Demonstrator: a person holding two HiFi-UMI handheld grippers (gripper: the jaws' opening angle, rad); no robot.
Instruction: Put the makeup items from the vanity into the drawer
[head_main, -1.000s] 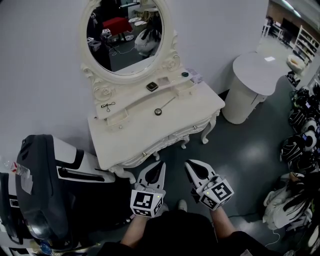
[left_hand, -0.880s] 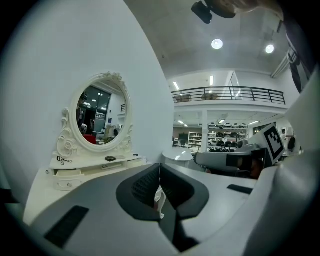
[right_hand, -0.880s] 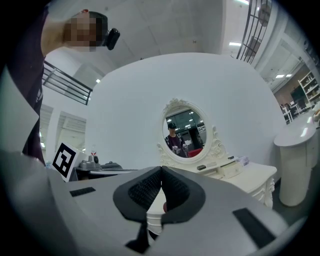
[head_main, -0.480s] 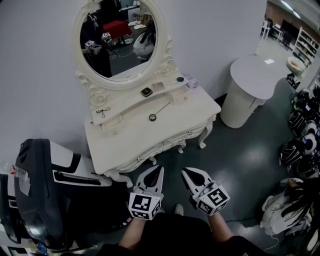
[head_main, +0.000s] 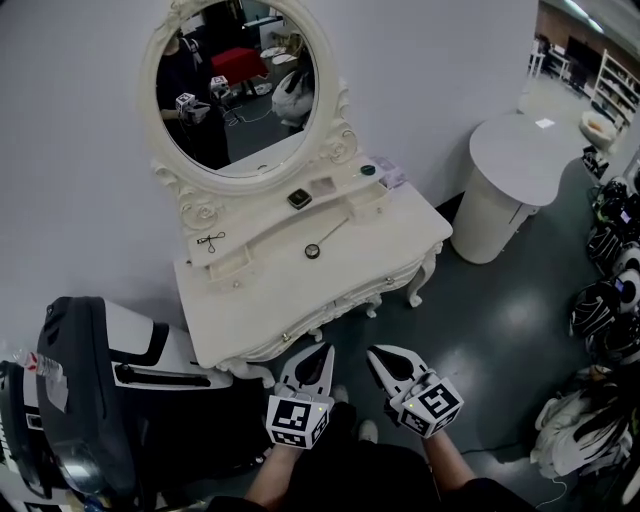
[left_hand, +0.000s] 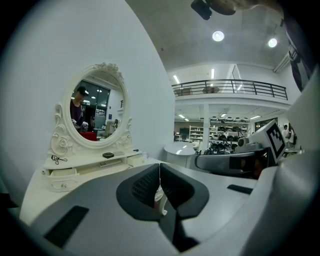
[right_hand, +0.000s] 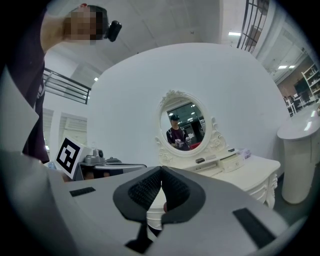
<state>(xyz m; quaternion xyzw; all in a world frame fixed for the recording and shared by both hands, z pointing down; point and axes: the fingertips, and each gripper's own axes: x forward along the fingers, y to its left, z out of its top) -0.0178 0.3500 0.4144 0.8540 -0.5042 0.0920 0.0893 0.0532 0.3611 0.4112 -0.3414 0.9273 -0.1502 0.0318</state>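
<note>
left hand-held gripper (head_main: 322, 351) closed, vanity (head_main: 300, 292) beyond

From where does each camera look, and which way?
Head view: on the person's head, steeply down at the white vanity; left tool, right tool and forearms show.
Left gripper view: on left tool, facing the oval mirror; right tool at right.
Right gripper view: on right tool, facing the mirror; left tool at left.
Shared: vanity and mirror in all.
</note>
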